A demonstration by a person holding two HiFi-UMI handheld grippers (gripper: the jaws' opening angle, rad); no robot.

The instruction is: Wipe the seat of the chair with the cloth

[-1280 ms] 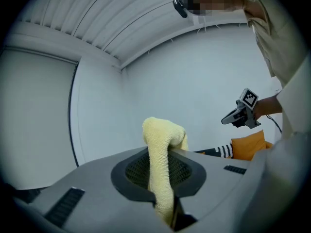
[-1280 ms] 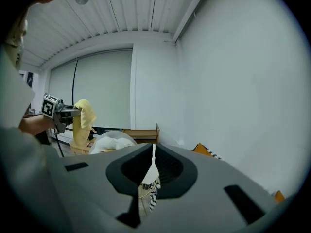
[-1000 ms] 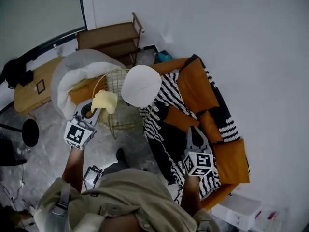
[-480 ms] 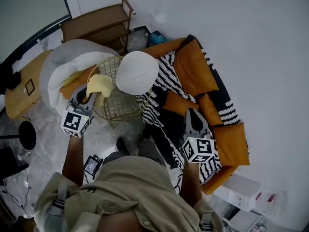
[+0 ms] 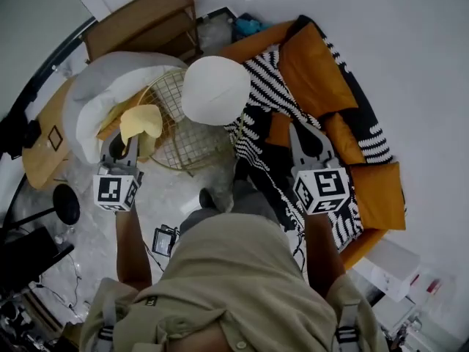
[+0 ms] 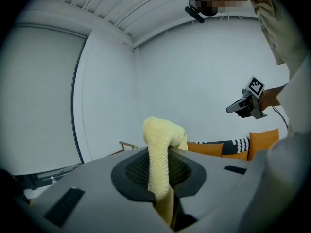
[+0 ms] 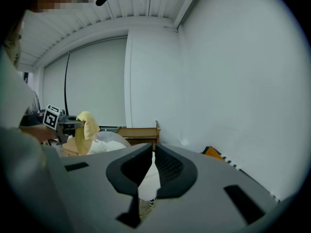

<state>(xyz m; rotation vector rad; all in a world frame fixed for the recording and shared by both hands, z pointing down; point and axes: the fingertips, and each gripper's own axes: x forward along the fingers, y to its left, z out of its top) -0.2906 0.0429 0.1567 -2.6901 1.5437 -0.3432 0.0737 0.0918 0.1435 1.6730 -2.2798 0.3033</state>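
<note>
The chair has a gold wire frame and a round white seat, seen from above in the head view. My left gripper is left of the chair, shut on a pale yellow cloth that bulges above its jaws. The cloth is pinched between the jaws of the left gripper. My right gripper hovers over the sofa, right of the chair. Its jaws stand together with nothing between them. From the right gripper view, the cloth shows at far left.
An orange sofa with a black-and-white striped throw lies right of the chair. A white beanbag sits at left, a wooden shelf behind, a wooden table and a black stool further left. White boxes are lower right.
The head view has shifted, so the chair sits higher in the picture. The left gripper, still holding the cloth, is a little further left of the seat. The right gripper looks larger and closer.
</note>
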